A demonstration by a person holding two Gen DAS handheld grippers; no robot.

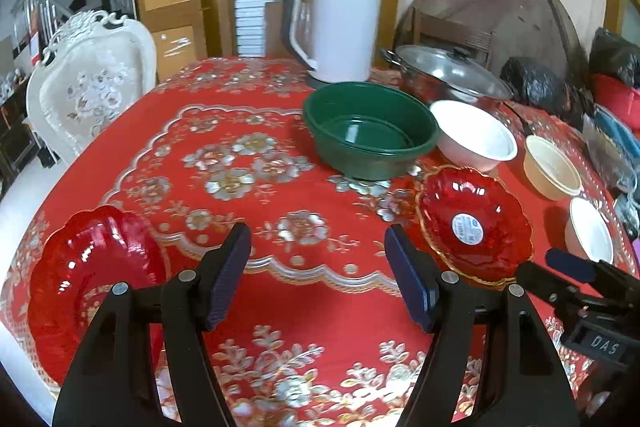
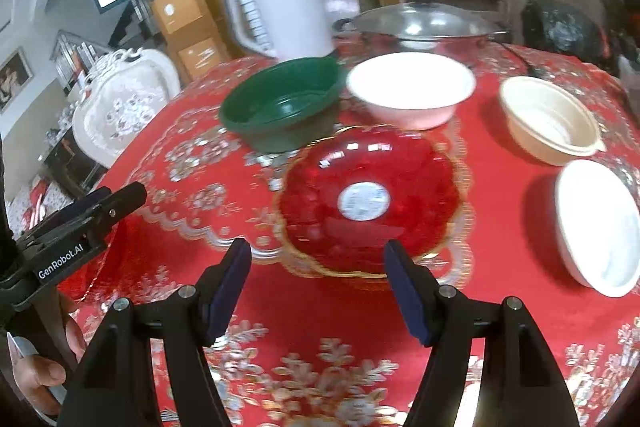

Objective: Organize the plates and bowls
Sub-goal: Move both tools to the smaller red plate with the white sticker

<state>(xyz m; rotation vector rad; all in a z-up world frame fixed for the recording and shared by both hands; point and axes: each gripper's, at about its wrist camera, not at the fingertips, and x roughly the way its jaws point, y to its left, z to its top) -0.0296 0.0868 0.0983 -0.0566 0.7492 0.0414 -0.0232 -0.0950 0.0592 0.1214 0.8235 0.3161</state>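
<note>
Red floral tablecloth [image 1: 280,307], left gripper [image 1: 318,275] "GenRobot.AI" spread, right gripper [image 2: 318,279] "DAS" spread, stickered red plate [image 2: 368,199]

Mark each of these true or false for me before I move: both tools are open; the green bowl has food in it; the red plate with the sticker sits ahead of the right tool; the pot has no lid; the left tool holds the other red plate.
1. Both tools, left tool and right tool, are open. True.
2. The green bowl has food in it. False: it looks empty.
3. The red plate with the sticker sits ahead of the right tool. True.
4. The pot has no lid. False: a glass lid covers it.
5. The left tool holds the other red plate. False: it lies on the table, ungripped.
</note>
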